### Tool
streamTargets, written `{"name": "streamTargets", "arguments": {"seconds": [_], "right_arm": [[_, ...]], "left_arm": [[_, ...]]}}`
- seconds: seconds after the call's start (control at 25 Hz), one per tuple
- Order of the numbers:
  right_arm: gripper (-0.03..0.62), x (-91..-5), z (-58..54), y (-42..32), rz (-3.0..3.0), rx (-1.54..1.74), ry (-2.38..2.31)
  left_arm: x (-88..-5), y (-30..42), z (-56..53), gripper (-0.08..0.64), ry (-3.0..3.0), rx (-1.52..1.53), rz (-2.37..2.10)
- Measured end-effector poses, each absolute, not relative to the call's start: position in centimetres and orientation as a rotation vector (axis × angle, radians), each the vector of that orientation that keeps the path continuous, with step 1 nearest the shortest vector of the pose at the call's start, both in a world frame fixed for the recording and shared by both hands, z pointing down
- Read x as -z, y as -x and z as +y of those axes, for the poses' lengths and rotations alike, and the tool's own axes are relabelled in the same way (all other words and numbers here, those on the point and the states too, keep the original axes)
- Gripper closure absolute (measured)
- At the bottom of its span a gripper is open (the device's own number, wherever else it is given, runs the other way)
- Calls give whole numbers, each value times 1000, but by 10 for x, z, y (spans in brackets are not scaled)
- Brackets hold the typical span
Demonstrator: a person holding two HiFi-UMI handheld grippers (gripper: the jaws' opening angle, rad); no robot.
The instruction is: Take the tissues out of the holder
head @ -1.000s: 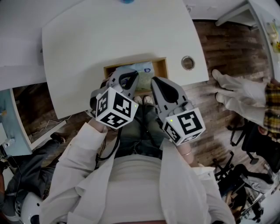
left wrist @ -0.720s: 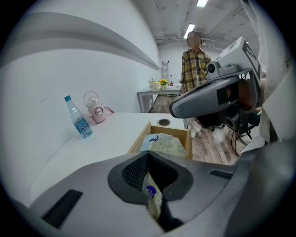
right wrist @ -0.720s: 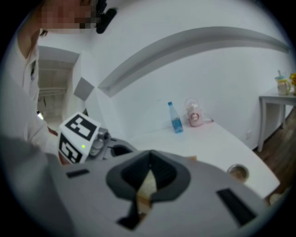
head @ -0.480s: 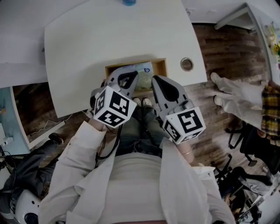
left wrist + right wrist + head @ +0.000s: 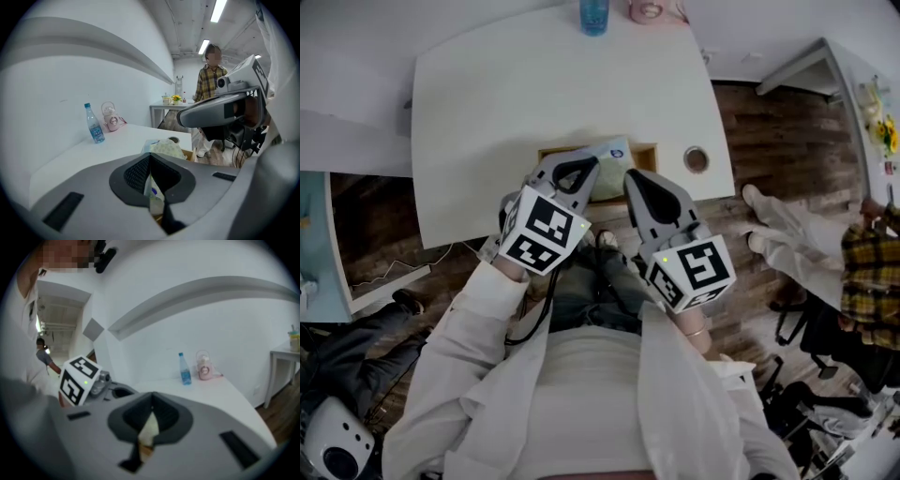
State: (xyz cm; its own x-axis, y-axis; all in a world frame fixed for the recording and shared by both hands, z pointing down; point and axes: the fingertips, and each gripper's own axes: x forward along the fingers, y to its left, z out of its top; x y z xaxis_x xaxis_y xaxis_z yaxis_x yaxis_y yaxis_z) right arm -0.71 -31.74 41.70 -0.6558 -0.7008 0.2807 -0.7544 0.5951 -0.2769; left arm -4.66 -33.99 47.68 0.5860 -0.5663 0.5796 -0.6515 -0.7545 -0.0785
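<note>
Head view: person in white coat holds two grippers over near edge of white table [image 5: 534, 94], where wooden holder [image 5: 645, 156] sits w/ pale-blue tissue pack [image 5: 607, 150] inside, long axis along that edge. Left gripper [image 5: 577, 169] noses over holder's left part; right gripper [image 5: 636, 180] hangs just beside its near right corner, so pack lies ahead of and below both, left tool looking slightly nearer. Bottle [image 5: 593, 14] and pink item [image 5: 652, 9] stand at far edge, well apart; round hole [image 5: 696, 159] sits near right corner. Left gripper view: jaws together at tips, nothing clamped as far as can be judged; pack's crumpled top shows just beyond tips, plus a sliver of it and wood thru slit behind them, detail head view can't give. Right gripper view: jaws likewise closed, pale sliver and wood in slit; pack itself hidden behind the tool, left gripper's marker cube [image 5: 77, 380] at left. Judgement: jaws must open before either tool drops onto pack; pull would then go up, clear of holder.
</note>
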Motion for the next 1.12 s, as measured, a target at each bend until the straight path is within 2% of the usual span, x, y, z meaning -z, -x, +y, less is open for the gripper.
{"name": "streamTargets", "arguments": {"seconds": [0.24,0.68,1.12], "right_arm": [[583,-384,-321,8,-2728,-452,-1218],[582,-317,-335,20,-2837,-186,-1214],[582,-296,-335,22,-2848,-80,-1230]], "left_arm": [[-428,58,-349,541,-2658,-689,-1196],[-362,85,-357,541,-2661,-480,-1421],[-317,113,-355,541,-2626,-238,-1516]]}}
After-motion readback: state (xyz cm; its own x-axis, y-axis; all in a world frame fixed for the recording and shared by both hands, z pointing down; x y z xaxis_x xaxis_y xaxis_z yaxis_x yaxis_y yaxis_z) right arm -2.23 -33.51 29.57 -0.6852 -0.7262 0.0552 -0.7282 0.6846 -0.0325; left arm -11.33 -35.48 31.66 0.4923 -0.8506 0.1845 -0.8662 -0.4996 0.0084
